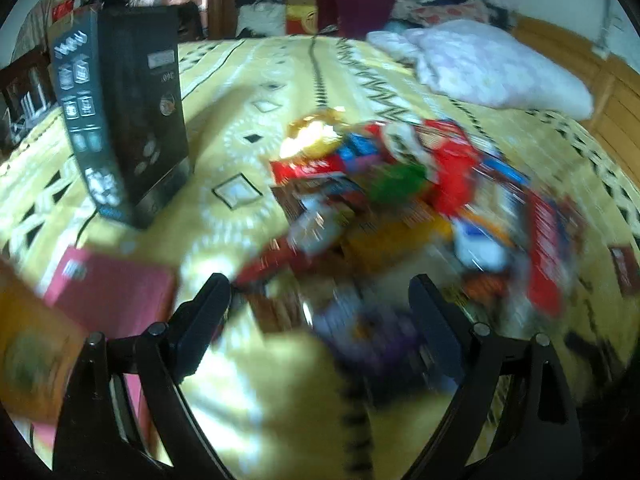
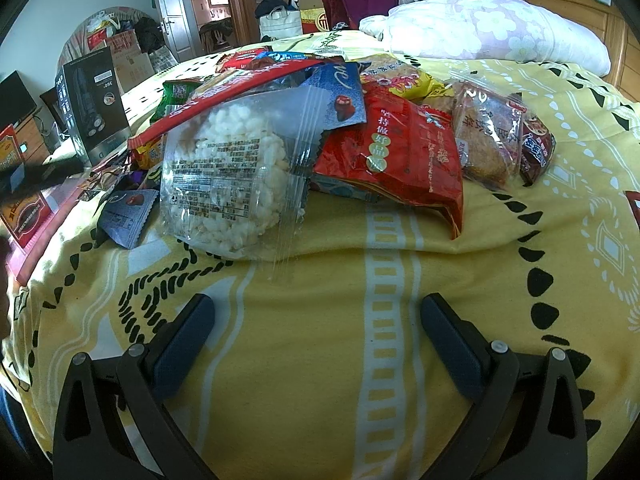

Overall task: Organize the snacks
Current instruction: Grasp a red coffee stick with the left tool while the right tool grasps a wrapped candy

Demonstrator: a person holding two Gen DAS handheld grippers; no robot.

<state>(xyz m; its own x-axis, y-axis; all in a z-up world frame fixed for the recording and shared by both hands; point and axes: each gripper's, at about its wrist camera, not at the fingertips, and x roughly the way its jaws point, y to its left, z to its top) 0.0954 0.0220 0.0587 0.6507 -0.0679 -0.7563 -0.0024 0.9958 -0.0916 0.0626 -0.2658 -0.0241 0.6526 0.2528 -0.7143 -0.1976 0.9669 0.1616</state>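
On the yellow patterned bedspread (image 2: 304, 360), the heap of mixed snack packets (image 2: 360, 120) lies just ahead of both grippers, its spread running left to right across the bed. The clear round puffed-rice cake bag (image 2: 224, 176) lies flat at the heap's near edge, seam toward the right gripper (image 2: 316, 316), which looks nearer. That gripper's jaws stand apart and empty; the left gripper (image 1: 320, 300) also stands apart, blurred, gripping nothing.

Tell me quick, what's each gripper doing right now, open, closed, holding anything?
Left gripper: open, holding nothing, above the blurred snack pile.
Right gripper: open, empty, over the yellow bedspread.
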